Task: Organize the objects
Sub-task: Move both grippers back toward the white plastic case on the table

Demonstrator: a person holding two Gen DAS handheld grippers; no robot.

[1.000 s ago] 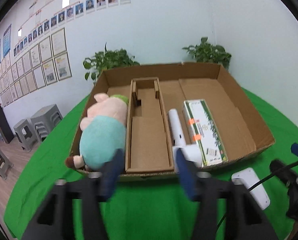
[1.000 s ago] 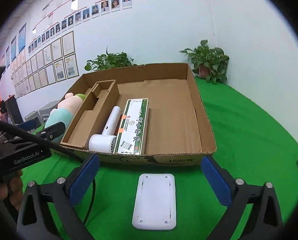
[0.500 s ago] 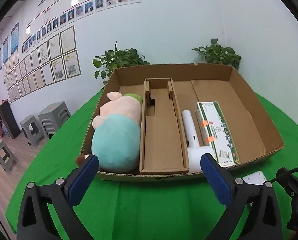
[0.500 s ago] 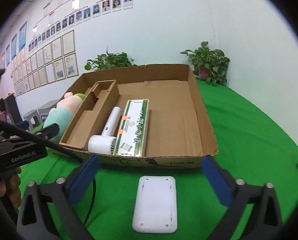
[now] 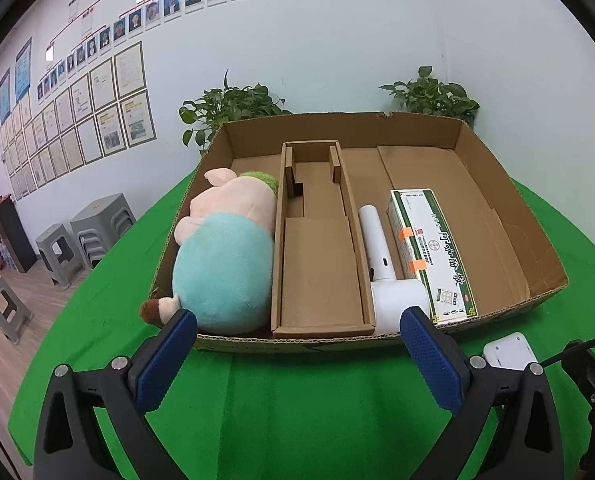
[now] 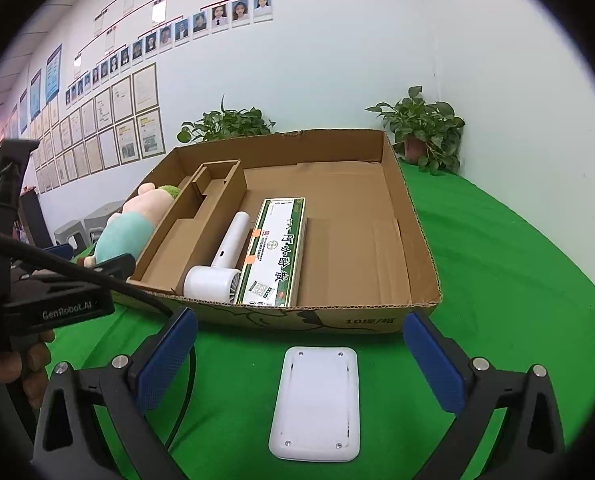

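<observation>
The cardboard box (image 6: 393, 220) sits on the green cloth (image 6: 497, 264) and already holds 3 things: a plush toy (image 5: 225, 256) in its left section, and a white hair dryer (image 6: 221, 264) lying just beside a green-and-white carton (image 6: 277, 252) right of the cardboard insert (image 5: 317, 248). The 1 thing left outside appears to be the flat white device (image 6: 315, 398), lying on the cloth near the box's front wall, directly between the spread fingers of the right gripper (image 6: 297, 360). That claw is wide open and empty. The left gripper (image 5: 297, 356) is also wide open, holding nothing, hovering in front of the box's near wall.

The likely next step is to pick up the white device, and that is where trouble lies. It is thin, smooth and lies flat on soft cloth, so the pads may slide over its rounded edges or pinch the cloth with it; a shallow grip could let it tilt and drop. Lifting it too low toward the box risks knocking the near wall and shoving the whole box away. The open floor at the right of the carton is the safe spot; setting it down further left could bump the carton. The cable (image 6: 77, 268) hanging from the left gripper could snag too.
</observation>
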